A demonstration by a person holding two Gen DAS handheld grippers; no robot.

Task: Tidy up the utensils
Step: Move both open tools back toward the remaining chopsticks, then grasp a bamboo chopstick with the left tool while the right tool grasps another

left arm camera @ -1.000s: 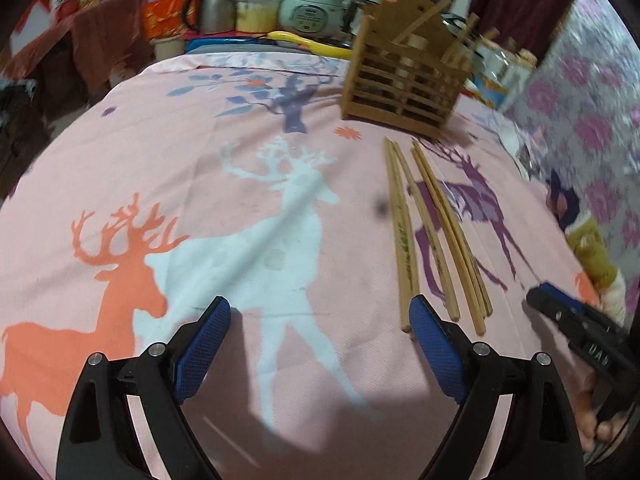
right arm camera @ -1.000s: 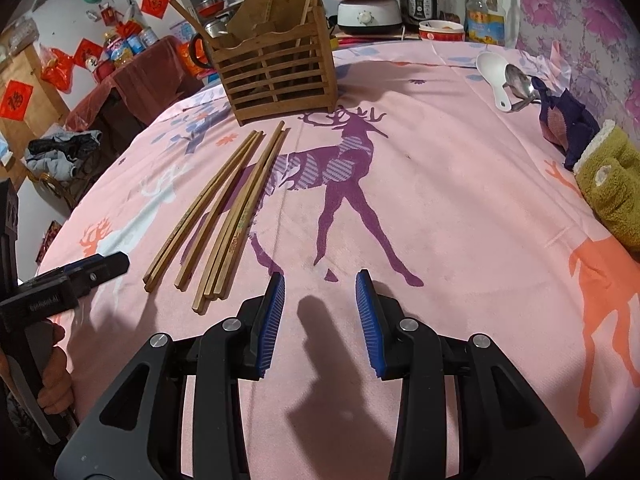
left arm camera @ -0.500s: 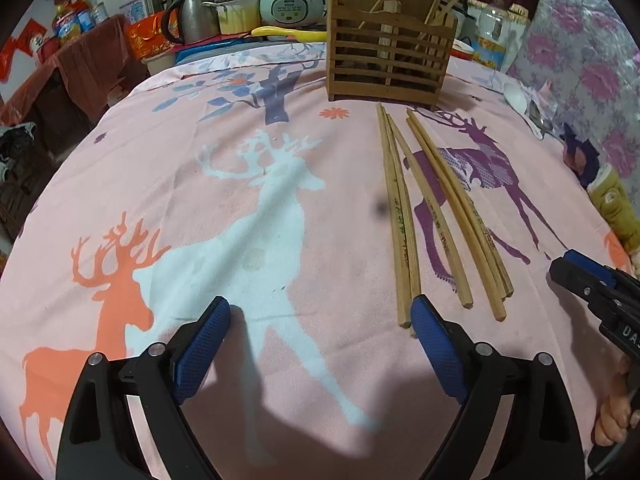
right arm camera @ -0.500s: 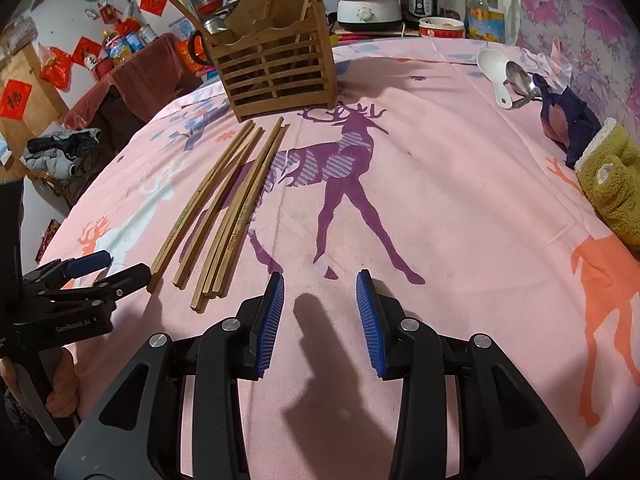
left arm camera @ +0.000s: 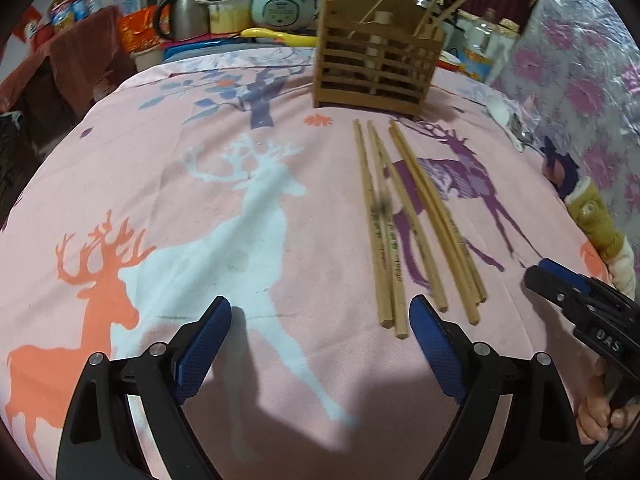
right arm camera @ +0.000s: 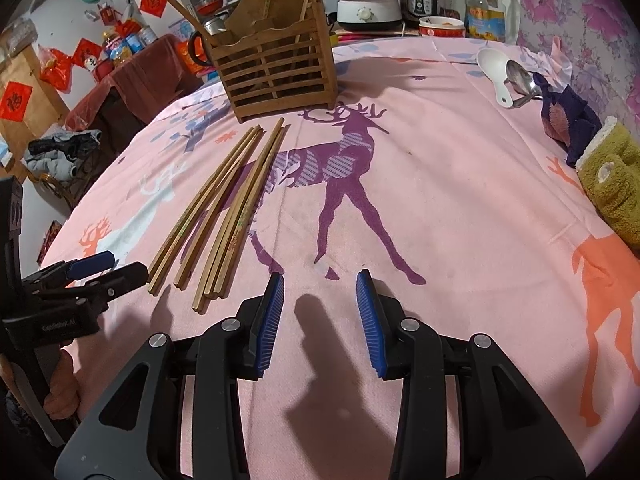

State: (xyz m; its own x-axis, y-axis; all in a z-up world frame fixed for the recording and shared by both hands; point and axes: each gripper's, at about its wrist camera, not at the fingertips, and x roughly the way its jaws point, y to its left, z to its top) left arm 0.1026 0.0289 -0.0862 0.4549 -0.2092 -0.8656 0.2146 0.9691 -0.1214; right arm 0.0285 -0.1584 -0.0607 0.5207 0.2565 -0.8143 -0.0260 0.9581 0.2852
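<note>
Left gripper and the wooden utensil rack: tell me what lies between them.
In the left wrist view, loose chopsticks lie on the pink deer tablecloth between the open left gripper and the wooden utensil rack.

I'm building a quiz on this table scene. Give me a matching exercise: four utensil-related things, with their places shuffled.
1. chopsticks
2. wooden utensil holder
3. white spoon
4. left gripper

a. far right, beside a metal spoon
b. flat on the tablecloth
c. open, near the chopsticks' near ends
d. upright behind the chopsticks

Pairs: 1-b, 2-d, 3-a, 4-c
</note>
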